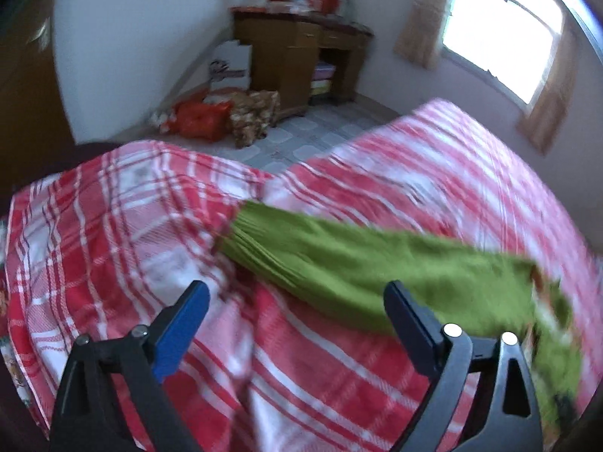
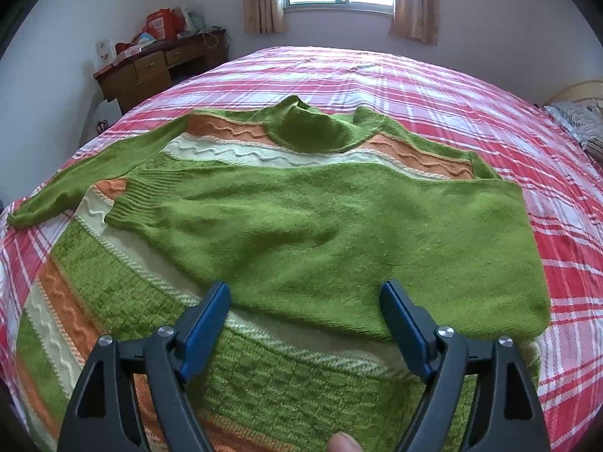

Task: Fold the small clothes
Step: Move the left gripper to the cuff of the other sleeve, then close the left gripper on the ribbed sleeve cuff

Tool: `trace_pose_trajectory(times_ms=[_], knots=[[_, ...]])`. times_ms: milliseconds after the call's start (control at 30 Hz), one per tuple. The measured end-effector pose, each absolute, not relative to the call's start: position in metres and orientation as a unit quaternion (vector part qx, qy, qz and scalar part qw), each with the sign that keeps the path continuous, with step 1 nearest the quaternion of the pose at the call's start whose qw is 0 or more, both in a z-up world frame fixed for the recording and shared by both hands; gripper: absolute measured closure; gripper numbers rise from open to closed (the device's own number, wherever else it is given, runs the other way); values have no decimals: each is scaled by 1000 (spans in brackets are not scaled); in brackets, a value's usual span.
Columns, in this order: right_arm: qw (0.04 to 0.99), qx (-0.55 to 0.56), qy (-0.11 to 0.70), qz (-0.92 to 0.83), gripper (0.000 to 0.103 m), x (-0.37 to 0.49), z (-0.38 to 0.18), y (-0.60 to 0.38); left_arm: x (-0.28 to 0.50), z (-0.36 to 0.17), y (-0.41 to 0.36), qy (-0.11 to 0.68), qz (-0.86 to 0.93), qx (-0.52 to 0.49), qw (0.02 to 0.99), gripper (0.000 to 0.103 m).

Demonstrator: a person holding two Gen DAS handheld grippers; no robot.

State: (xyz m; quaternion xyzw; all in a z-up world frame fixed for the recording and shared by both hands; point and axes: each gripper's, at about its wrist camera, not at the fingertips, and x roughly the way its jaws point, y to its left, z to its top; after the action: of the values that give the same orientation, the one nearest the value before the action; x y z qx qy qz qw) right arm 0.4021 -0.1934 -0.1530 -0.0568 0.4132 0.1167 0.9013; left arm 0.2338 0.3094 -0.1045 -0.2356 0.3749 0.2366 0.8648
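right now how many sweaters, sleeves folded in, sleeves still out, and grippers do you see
sweater: 1
sleeve folded across the body: 1
sleeve still stretched out: 1
grippers: 2, left gripper, right gripper, both open
total: 5

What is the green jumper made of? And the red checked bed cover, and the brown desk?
The green jumper looks like knitted wool or acrylic yarn: ribbed cuffs, raised wavy stitches, fuzzy surface. The bed cover seems thin woven cotton, matte, with printed or woven checks. The desk appears to be brown wood or wood veneer, slightly glossy.
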Motion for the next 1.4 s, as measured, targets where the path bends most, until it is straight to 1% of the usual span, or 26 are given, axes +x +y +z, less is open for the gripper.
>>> trace_pose_trajectory(times_ms=[67, 133, 200, 267, 367, 433, 600, 767, 933, 967, 1000, 1067, 1200, 1233, 1300, 1333, 1400], knots=[[901, -58, 414, 117, 19, 402, -153, -193, 233, -107, 334, 371, 238, -285, 851, 15], [901, -59, 413, 117, 19, 402, -154, -192, 234, -110, 346, 369, 234, -315, 843, 18], [902, -58, 412, 117, 19, 402, -154, -193, 234, -114, 353, 364, 227, -338, 838, 24], [902, -58, 413, 117, 19, 402, -154, -193, 234, -115, 352, 361, 211, -352, 837, 32], [902, -59, 412, 116, 19, 402, -154, -192, 239, -122, 349, 367, 198, -366, 832, 33], [902, -59, 412, 116, 19, 401, -154, -192, 239, -123, 349, 363, 192, -372, 832, 38], [902, -59, 412, 117, 18, 402, -154, -193, 242, -127, 348, 365, 183, -384, 829, 38], [903, -55, 410, 119, 18, 400, -153, -193, 251, -138, 352, 394, 214, -372, 813, 38], [903, -51, 408, 121, 18, 400, -153, -194, 259, -149, 358, 397, 222, -377, 807, 39], [904, -51, 408, 121, 18, 400, -153, -194, 260, -150, 359, 397, 225, -372, 808, 47], [904, -51, 408, 121, 18, 400, -153, -195, 261, -151, 360, 398, 227, -369, 809, 52], [903, -51, 408, 121, 18, 400, -153, -195, 264, -153, 361, 398, 224, -362, 813, 70], [903, -51, 408, 121, 18, 400, -153, -195, 261, -151, 360, 391, 228, -343, 823, 82], [903, -52, 408, 121, 18, 400, -153, -195, 259, -149, 360, 388, 231, -338, 826, 88], [903, -51, 408, 121, 18, 400, -153, -195, 256, -144, 359, 380, 235, -327, 833, 90], [903, -51, 408, 121, 18, 400, -153, -195, 254, -140, 358, 372, 233, -322, 839, 93], [903, -51, 408, 121, 18, 400, -153, -194, 251, -132, 356, 363, 229, -316, 846, 94]])
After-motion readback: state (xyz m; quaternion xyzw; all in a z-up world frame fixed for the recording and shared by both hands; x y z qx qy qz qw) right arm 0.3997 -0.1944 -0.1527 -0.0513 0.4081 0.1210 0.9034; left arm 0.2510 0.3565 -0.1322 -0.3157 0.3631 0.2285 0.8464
